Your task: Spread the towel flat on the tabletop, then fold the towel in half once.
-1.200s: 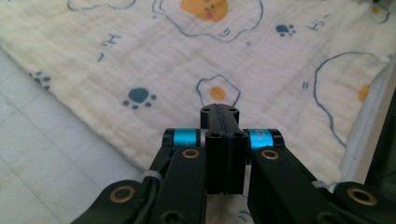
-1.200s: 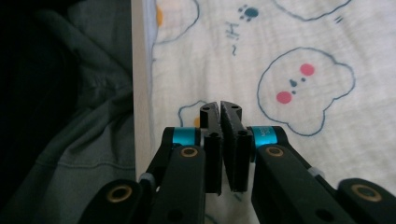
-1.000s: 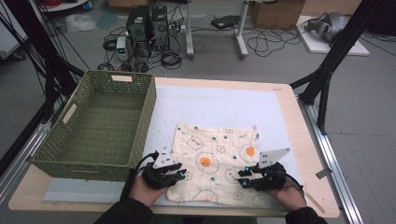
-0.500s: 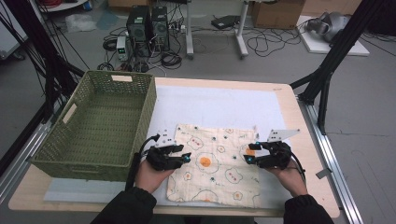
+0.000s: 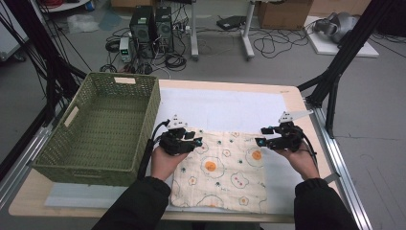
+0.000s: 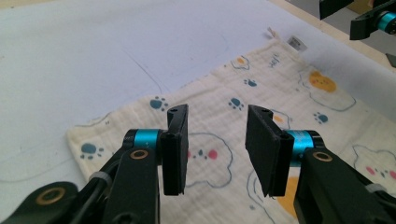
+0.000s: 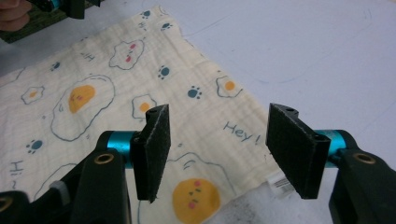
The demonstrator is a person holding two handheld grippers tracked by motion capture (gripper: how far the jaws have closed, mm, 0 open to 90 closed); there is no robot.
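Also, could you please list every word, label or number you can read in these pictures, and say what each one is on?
"Hey !" is printed in blue on the cloth, near its corner by the right tongs.
"Hi" is printed on the same cloth, at the left edge of the right gripper view.
A small white tag is sewn at the cloth's corner; its print is too small to read.
A pale label sits on the green basket; it is too blurred to read.

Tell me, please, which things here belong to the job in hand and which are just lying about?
In the job:
cloth
left gripper, open over the cloth's far corner
right gripper, open over the other far corner

Lying about:
basket, beside the cloth
computers and cables on the floor
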